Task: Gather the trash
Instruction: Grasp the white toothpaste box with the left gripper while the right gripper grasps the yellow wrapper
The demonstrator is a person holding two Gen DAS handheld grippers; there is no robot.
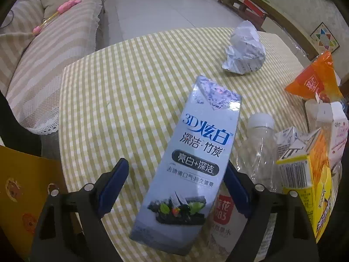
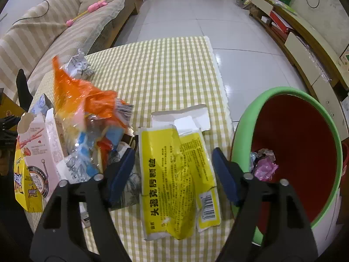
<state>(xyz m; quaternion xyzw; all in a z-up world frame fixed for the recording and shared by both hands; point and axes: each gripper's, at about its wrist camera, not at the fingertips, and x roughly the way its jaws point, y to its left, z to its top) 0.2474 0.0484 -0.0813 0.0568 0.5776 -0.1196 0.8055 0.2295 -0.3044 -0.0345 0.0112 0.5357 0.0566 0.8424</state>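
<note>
Straddling toothpaste box (image 1: pixel 192 163), long axis away-leaning-right: left gripper (image 1: pixel 176 187) spread. Right gripper (image 2: pixel 173 174) spread astride yellow wrapper (image 2: pixel 172 179).

Toothpaste box (image 1: pixel 192 157): glossy card. Desk (image 2: pixel 174 69): matt checked cloth. Bottle (image 1: pixel 259 144): clear plastic. Yellow packet (image 2: pixel 172 181): crinkled, shiny. Bin (image 2: pixel 294 144): smooth plastic.

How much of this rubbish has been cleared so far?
Only a start: a few crumpled scraps lie in the green-rimmed bin. Right now the left gripper straddles a toothpaste box, the right gripper a yellow wrapper; neither grips yet. The orange bag, cartons and clear bottle remain.
</note>
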